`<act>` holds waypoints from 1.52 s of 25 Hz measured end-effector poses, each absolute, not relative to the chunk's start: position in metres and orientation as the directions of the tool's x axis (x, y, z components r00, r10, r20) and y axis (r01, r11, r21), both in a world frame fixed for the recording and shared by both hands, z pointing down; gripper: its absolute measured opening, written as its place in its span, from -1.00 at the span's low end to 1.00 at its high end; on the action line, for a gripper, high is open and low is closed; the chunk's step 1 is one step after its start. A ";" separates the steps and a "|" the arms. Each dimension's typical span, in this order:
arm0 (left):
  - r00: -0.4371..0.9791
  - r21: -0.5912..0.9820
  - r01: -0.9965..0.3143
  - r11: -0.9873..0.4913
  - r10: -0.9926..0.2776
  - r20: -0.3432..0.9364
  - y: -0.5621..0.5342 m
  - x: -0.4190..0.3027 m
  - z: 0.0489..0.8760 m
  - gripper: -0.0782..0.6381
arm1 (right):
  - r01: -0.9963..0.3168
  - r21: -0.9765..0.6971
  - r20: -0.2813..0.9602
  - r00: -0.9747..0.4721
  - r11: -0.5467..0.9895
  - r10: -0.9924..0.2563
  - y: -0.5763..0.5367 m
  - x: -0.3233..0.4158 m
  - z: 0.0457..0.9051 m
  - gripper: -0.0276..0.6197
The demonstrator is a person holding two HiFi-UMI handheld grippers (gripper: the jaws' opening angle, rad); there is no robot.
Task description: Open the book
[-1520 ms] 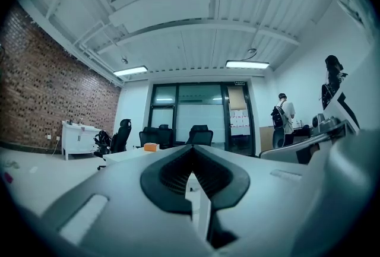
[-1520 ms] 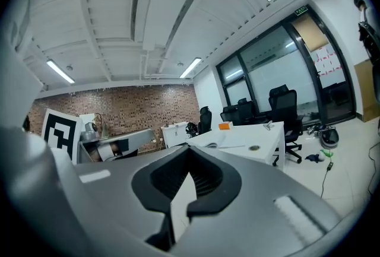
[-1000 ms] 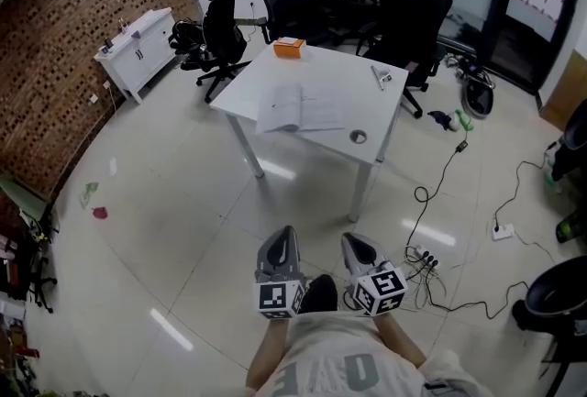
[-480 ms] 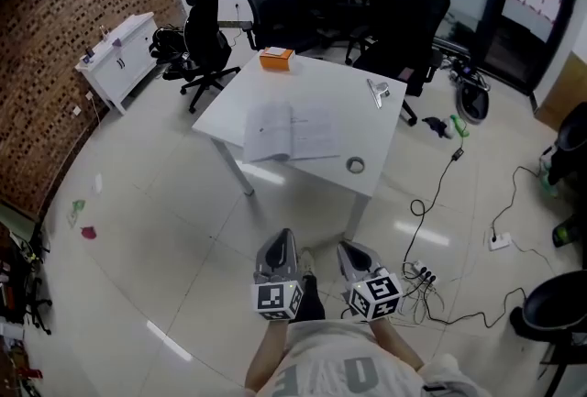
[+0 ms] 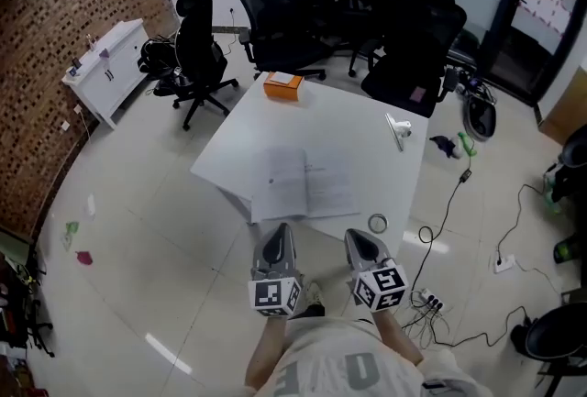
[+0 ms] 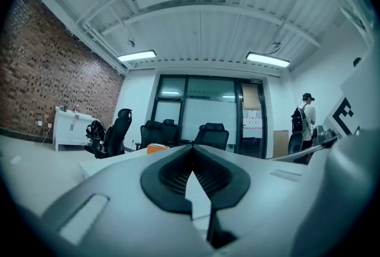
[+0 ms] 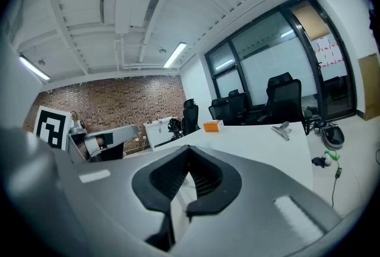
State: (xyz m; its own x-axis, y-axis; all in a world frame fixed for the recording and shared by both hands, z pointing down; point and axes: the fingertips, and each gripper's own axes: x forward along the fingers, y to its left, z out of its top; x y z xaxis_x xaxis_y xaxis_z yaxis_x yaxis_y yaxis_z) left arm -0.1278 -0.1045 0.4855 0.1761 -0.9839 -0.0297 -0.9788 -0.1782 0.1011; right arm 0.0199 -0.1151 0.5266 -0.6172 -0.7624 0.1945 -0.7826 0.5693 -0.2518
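Left gripper, right gripper: jaws of each are pressing fully together, gripping nothing. Book: is lying flat on the white table, just ahead of both pairs of jaws, untouched.

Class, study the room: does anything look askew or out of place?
The book lies askew to the white table, its near-left corner seeming to overhang the edge. A pink scrap and a green scrap litter the floor at left; loose cables trail at right.
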 end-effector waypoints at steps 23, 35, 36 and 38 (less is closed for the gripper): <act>0.264 0.091 -0.961 -0.263 -0.964 0.006 -0.283 -0.154 0.489 -0.74 | -0.835 -0.260 0.256 -0.543 0.484 -0.800 -0.269 -0.006 0.540 -0.91; 0.206 0.095 -0.976 -0.198 -0.975 0.079 -0.316 -0.181 0.518 -0.74 | -0.880 -0.262 0.620 -0.468 0.396 -0.630 -0.276 0.031 0.677 -0.33; 0.205 0.096 -0.976 -0.197 -0.975 0.084 -0.317 -0.182 0.520 -0.74 | -0.887 -0.265 0.637 -0.455 0.378 -0.622 -0.276 0.034 0.684 -0.28; 0.209 0.098 -0.975 -0.200 -0.974 0.093 -0.320 -0.181 0.521 -0.74 | -0.905 -0.252 0.661 -0.420 0.344 -0.621 -0.276 0.042 0.694 -0.38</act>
State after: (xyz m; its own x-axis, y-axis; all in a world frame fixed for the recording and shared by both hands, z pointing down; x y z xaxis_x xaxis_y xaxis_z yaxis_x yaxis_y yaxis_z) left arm -0.1809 -0.3197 0.5212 0.2091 -0.9735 0.0926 -0.9748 -0.2000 0.0985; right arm 0.0422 -0.2764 0.6945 -0.4205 -0.6211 0.6614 -0.9045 0.3438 -0.2522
